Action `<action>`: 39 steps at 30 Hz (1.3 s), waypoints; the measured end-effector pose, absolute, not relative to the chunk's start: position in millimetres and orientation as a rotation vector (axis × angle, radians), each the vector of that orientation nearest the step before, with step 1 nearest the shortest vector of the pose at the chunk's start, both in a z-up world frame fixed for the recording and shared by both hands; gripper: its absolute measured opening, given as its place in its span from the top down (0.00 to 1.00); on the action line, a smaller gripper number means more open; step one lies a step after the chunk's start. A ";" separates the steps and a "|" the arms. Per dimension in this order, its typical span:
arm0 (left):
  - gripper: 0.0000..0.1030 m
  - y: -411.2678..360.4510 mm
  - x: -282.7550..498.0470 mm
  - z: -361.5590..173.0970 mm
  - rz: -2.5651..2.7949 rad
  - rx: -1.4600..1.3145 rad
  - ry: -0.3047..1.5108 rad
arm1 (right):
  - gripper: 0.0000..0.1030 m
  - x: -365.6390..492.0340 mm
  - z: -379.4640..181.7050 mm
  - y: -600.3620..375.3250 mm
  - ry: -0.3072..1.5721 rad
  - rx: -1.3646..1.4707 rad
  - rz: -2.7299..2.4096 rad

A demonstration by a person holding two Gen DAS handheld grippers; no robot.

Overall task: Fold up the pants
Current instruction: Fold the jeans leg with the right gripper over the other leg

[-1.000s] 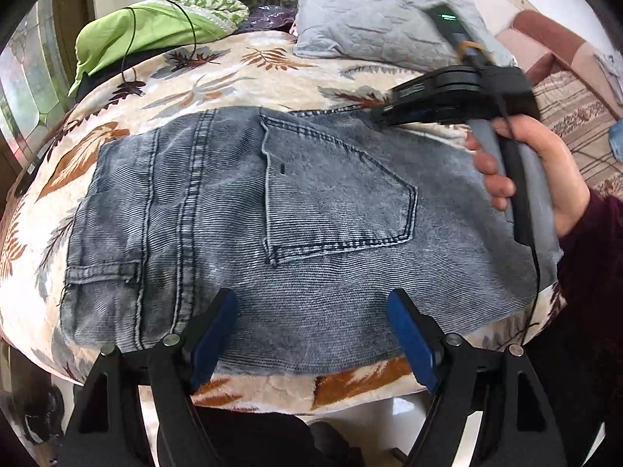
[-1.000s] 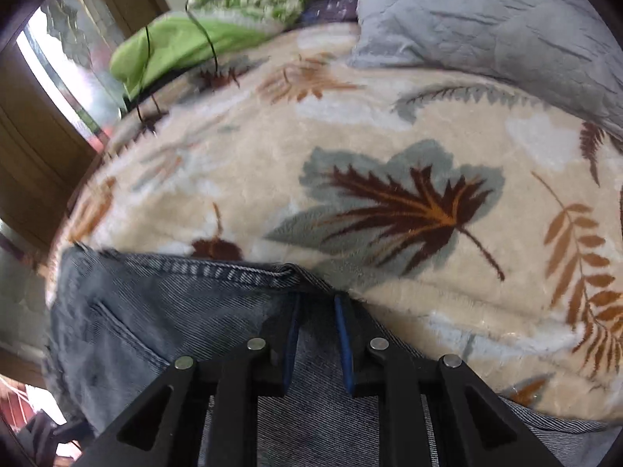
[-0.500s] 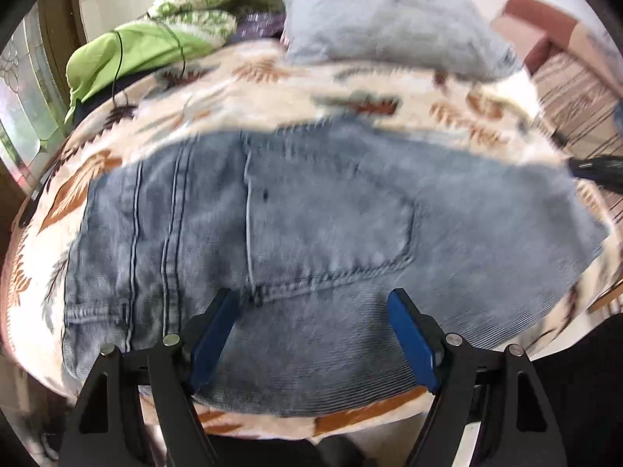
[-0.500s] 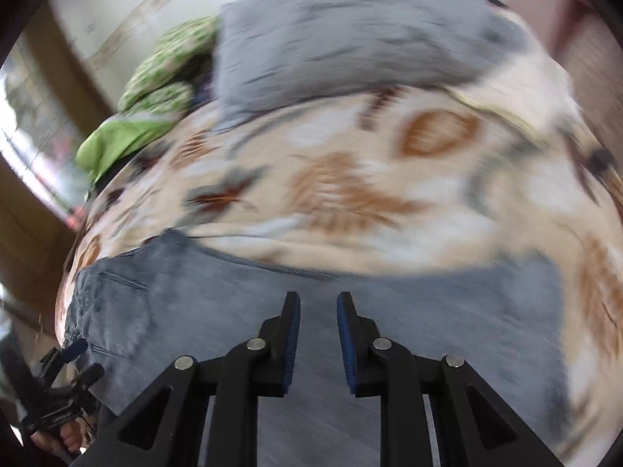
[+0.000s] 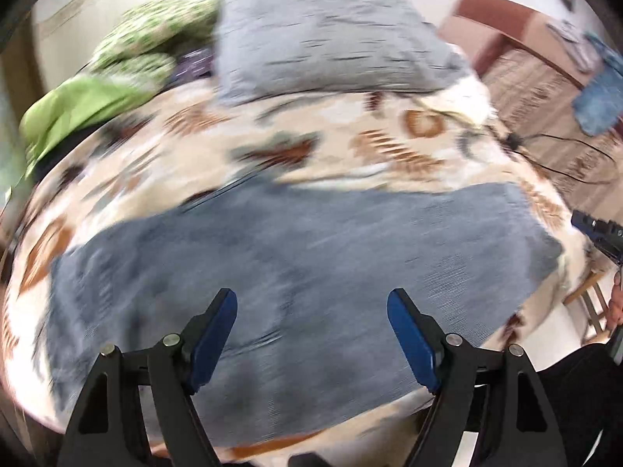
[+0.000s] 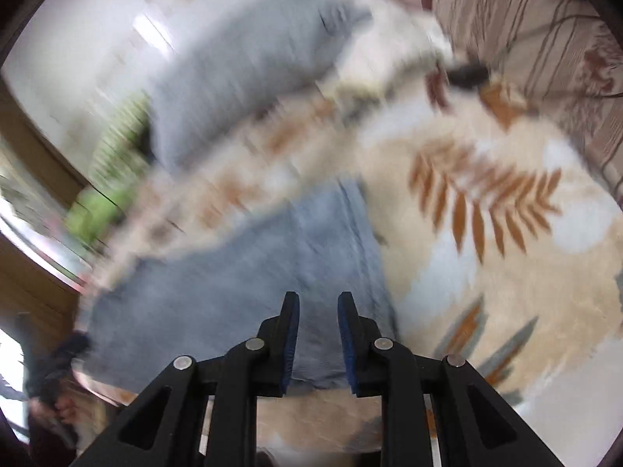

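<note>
The grey-blue jeans [image 5: 311, 257] lie folded flat on a leaf-print blanket [image 5: 350, 144]; both views are motion-blurred. My left gripper [image 5: 311, 334] is wide open and empty, held above the near edge of the jeans. My right gripper [image 6: 318, 334] has its jaws a narrow gap apart with nothing between them, above the right end of the jeans [image 6: 253, 292]. Its tip also shows at the right edge of the left wrist view [image 5: 599, 231].
A grey pillow [image 5: 331, 39] and green bedding [image 5: 89, 101] lie at the back of the bed. A patterned rug [image 5: 545, 89] with a black cable covers the floor to the right. A brown sofa edge [image 5: 502, 15] stands beyond.
My right gripper let go of the jeans' waistband, pulled back to the right end and opened slightly. My left gripper rose and swung right, still open. The jeans stayed flat.
</note>
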State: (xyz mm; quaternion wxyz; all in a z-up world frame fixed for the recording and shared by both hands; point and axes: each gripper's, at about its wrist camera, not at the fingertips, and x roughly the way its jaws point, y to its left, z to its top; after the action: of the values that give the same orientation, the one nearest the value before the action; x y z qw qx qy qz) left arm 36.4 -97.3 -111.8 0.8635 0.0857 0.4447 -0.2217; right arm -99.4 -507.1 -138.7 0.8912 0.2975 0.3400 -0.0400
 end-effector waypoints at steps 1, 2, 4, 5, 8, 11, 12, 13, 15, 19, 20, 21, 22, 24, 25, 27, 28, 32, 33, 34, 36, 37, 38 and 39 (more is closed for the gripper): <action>0.22 -113.6 36.4 -111.4 -0.489 0.195 0.925 | 0.75 -110.9 -130.8 -506.2 0.635 0.622 -0.082; 0.22 -131.8 36.6 -112.1 -0.505 0.215 0.917 | 0.72 -121.5 -123.9 -504.4 0.573 0.621 -0.092; 0.22 -164.6 38.5 -116.5 -0.547 0.233 0.921 | 0.26 -138.1 -115.6 -502.5 0.464 0.648 -0.127; 0.22 -175.5 41.1 -119.1 -0.562 0.240 0.925 | 0.13 -151.4 -115.4 -503.9 0.394 0.682 -0.167; 0.22 -215.0 45.7 -128.5 -0.586 0.287 0.933 | 0.03 -173.2 -116.9 -509.2 0.316 0.760 -0.200; 0.22 -246.2 46.6 -131.3 -0.613 0.320 0.920 | 0.03 -180.2 -130.7 -519.3 0.355 0.886 -0.177; 0.22 -256.9 47.8 -131.9 -0.621 0.334 0.913 | 0.03 -179.5 -138.3 -524.0 0.377 0.948 -0.133; 0.22 -264.8 50.3 -132.8 -0.626 0.346 0.914 | 0.03 -180.0 -146.6 -525.2 0.397 1.009 -0.097; 0.22 -279.3 55.2 -134.9 -0.628 0.360 0.940 | 0.03 -182.4 -154.2 -522.9 0.418 1.019 -0.104; 0.22 -304.6 65.8 -143.1 -0.635 0.351 1.001 | 0.03 -180.1 -163.6 -520.4 0.436 1.035 -0.069; 0.22 -308.3 66.6 -145.0 -0.633 0.355 1.005 | 0.03 -183.9 -165.2 -521.9 0.430 1.038 -0.059; 0.22 -313.2 68.2 -147.9 -0.631 0.363 1.010 | 0.03 -182.5 -165.2 -521.3 0.427 1.038 -0.047; 0.22 -315.8 69.3 -149.8 -0.629 0.366 1.014 | 0.05 -180.2 -164.4 -520.1 0.426 1.032 -0.047; 0.22 -322.1 73.6 -155.1 -0.628 0.365 1.026 | 0.07 -175.0 -163.8 -518.9 0.430 1.028 -0.054; 0.22 -325.0 75.1 -158.1 -0.630 0.366 1.031 | 0.13 -169.9 -163.0 -518.7 0.433 1.033 -0.045; 0.22 -331.7 76.2 -167.8 -0.629 0.394 1.041 | 0.18 -159.9 -162.9 -517.0 0.438 1.031 -0.052; 0.22 -333.9 76.2 -172.0 -0.626 0.412 1.044 | 0.20 -153.0 -164.6 -516.5 0.446 1.042 -0.047; 0.21 -346.2 81.1 -191.2 -0.580 0.457 1.051 | 0.27 -128.9 -180.7 -514.5 0.520 1.096 -0.041; 0.20 -349.1 81.6 -191.3 -0.573 0.453 1.036 | 0.27 -124.6 -185.1 -513.6 0.541 1.109 -0.032; 0.20 -352.0 81.7 -191.4 -0.570 0.462 1.029 | 0.27 -120.8 -188.6 -512.2 0.557 1.119 -0.018; 0.20 -354.8 81.8 -189.4 -0.572 0.478 1.025 | 0.27 -117.3 -191.5 -510.4 0.572 1.117 -0.014; 0.20 -354.7 82.5 -187.9 -0.576 0.480 1.028 | 0.27 -115.9 -193.6 -510.3 0.577 1.125 -0.006; 0.20 -351.7 83.2 -182.5 -0.580 0.479 1.023 | 0.27 -115.1 -196.4 -510.9 0.582 1.140 0.000; 0.20 -347.5 83.7 -176.6 -0.572 0.476 1.004 | 0.27 -114.6 -199.8 -512.0 0.585 1.159 0.000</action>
State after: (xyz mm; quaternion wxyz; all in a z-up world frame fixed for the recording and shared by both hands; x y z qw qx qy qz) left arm 83.7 -347.5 -176.6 0.8111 0.2229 0.4698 -0.2679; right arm -114.6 -512.0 -199.8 0.7966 0.5398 0.2722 0.0002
